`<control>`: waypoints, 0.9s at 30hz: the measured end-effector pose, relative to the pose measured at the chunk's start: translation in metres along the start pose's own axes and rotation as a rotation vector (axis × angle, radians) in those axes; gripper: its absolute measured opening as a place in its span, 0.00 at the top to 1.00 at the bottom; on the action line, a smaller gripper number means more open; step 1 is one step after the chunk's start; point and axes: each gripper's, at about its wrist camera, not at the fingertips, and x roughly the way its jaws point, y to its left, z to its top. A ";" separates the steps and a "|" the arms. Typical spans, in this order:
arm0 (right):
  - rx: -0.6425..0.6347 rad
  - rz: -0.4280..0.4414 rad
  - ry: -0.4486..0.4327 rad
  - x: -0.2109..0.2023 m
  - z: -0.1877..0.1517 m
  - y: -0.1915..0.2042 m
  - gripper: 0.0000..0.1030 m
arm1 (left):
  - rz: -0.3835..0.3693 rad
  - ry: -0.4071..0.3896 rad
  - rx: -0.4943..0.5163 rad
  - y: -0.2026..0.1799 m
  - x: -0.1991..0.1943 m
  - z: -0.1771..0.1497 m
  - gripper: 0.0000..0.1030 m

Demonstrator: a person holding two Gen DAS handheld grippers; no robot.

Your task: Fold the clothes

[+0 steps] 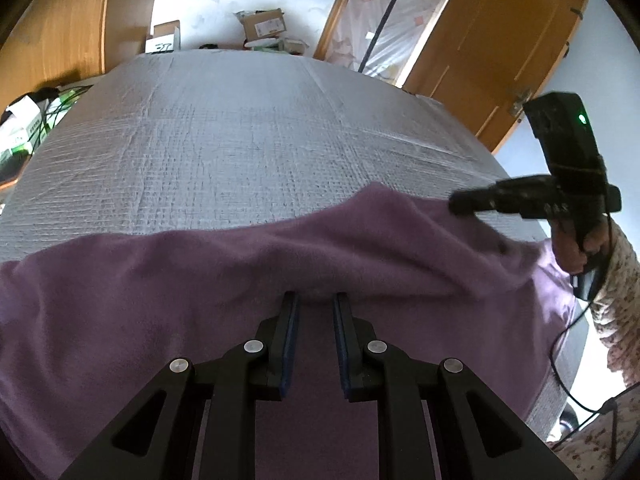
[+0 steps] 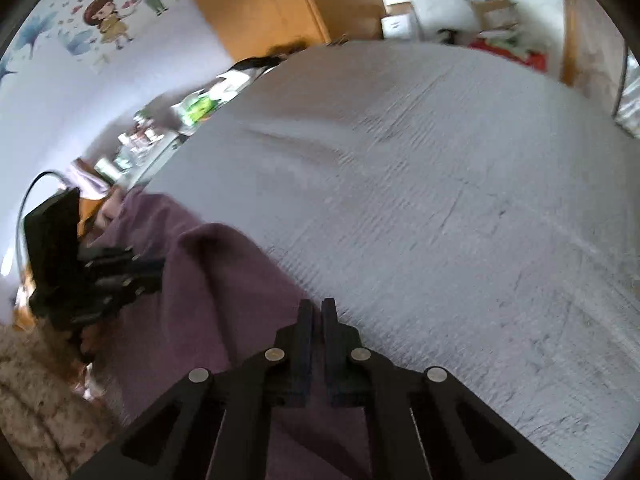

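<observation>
left gripper [image 1: 316,300] right up close, jaws parted by a narrow gap, blue pads facing each other, tips down against a fold of the purple garment [image 1: 200,280] with a little cloth bunched between them; whether they actually pinch it, can't tell. over on the right wrist view, the right gripper [image 2: 318,306] shows its fingers nearly together, just a thin slit between, tips sitting at the garment's edge where purple meets grey; that view is blurred, so a grip on the cloth can't be confirmed. from the left wrist view that same right gripper pokes in from the right side, its nose over the cloth's raised far corner, a hand [image 1: 576,248] in a floral sleeve [image 1: 616,292] wrapped round its handle.

the garment itself: soft, fleecy, purple, spread wide across the near edge of the grey quilted bed cover [image 1: 240,140], rumpled, with a ridge running along its far edge and a hump lifted towards the right.

beyond it, lots of bare grey cover stretching to the far edge. past that, cardboard boxes [image 1: 264,24] against the wall, a wooden door [image 1: 500,40] far right, clutter off the left side.
</observation>
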 end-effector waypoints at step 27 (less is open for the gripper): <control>0.089 0.462 0.142 0.011 0.001 0.023 0.66 | -0.032 -0.019 -0.017 0.014 -0.005 -0.006 0.83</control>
